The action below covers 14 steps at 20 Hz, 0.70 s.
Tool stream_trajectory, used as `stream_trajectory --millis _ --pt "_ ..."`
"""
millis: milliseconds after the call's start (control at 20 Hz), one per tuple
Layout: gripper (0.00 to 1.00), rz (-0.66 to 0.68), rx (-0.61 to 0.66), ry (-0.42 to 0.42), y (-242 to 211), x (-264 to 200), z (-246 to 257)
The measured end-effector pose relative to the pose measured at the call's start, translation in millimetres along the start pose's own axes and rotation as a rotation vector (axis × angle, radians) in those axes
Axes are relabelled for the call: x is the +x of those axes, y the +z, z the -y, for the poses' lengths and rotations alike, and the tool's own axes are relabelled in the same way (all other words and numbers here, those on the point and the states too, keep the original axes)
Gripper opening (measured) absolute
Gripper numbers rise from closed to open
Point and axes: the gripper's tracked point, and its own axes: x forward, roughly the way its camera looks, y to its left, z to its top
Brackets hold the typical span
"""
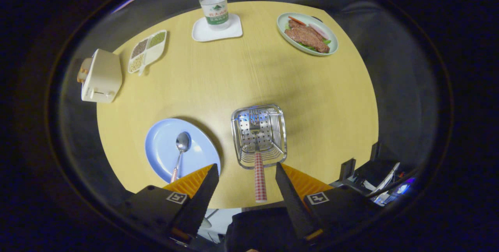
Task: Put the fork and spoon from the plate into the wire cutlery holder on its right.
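Holding my hand-held gripper point(247, 174) above the near edge of the table point(241, 76), I am keeping its fingers spread apart, gripping nothing. The fork point(259, 166) is standing in the wire cutlery holder point(259, 135) just ahead of the fingers, head down inside the perforated basket, and its red-checked handle is sticking out toward me, running straight back between the two fingers. The spoon point(180, 152) is lying on the blue plate point(163, 147), left of the holder, with its bowl pointing away from me and its long axis slanting back toward my left finger, whose tip is covering the end of the handle. Farther off I am seeing a toaster point(102, 76), a divided dish of grains point(148, 51), a bottle point(214, 2) on a white tray point(202, 33), and a plate of food point(307, 34).
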Motion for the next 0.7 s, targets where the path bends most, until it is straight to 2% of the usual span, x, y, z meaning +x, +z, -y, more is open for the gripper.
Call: stream_trajectory --millis 100,250,500,700 --pt "0.99 0.048 0.014 0.014 -1.7 -13.7 -10.9" --pt "0.99 0.128 0.032 0.041 -6.2 -33.1 -31.0" --pt "0.98 0.255 0.035 0.011 -26.6 -55.9 -57.9" --pt "0.98 0.391 0.083 -0.068 -37.3 -64.6 -79.2"
